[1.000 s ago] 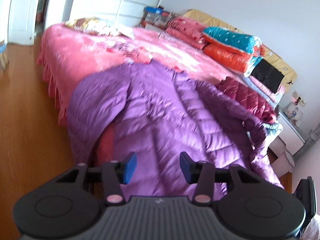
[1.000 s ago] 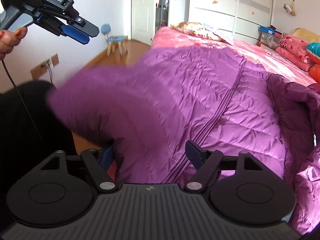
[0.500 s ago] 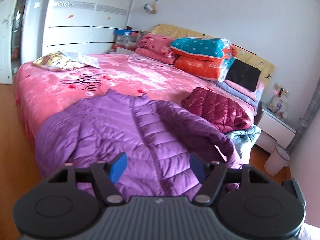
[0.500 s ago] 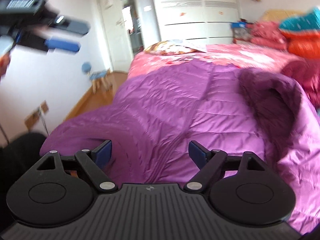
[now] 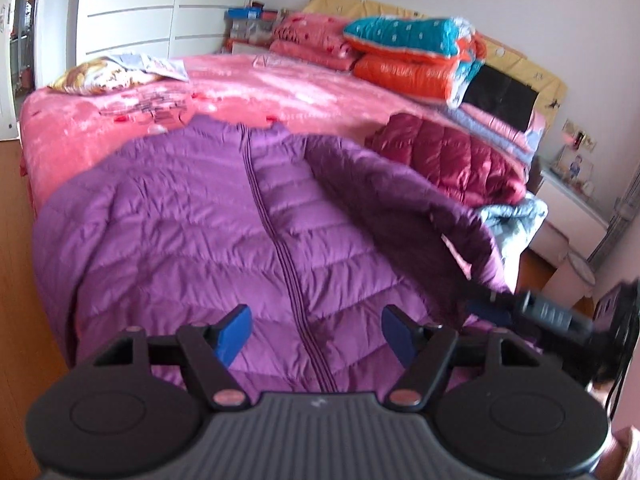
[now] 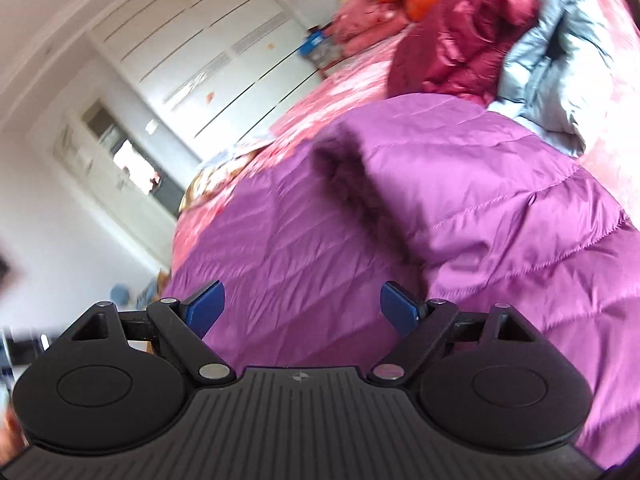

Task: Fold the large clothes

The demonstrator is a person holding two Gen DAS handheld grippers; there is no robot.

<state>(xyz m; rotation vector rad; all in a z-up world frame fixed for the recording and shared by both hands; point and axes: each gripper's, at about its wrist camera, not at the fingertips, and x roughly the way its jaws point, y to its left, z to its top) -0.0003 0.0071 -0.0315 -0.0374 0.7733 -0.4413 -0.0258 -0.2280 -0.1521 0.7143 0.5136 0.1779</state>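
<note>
A purple down jacket (image 5: 192, 232) lies front up on the pink bed (image 5: 280, 92), its zip (image 5: 280, 248) running toward me. One darker sleeve (image 5: 400, 200) lies slanted over its right side. My left gripper (image 5: 316, 334) hovers over the hem, open, with nothing between its blue pads. In the right wrist view the same jacket (image 6: 500, 220) fills the frame, tilted, with the dark sleeve (image 6: 360, 192) across it. My right gripper (image 6: 302, 306) is open above the fabric and grips nothing. It also shows blurred as the right gripper (image 5: 486, 306) by the sleeve's end.
A maroon jacket (image 5: 448, 156) and a grey-blue one (image 5: 512, 216) lie bunched at the bed's right side. Folded quilts (image 5: 408, 52) are stacked by the headboard, a pillow (image 5: 100, 76) at the far left. Wood floor (image 5: 16, 280) runs left; a bedside table (image 5: 568, 208) and bin (image 5: 576, 276) stand right.
Both grippers let go of the jacket and drew back; the left jaws widened. The jacket has settled flat with one sleeve across its front. The right wrist view has rolled sharply.
</note>
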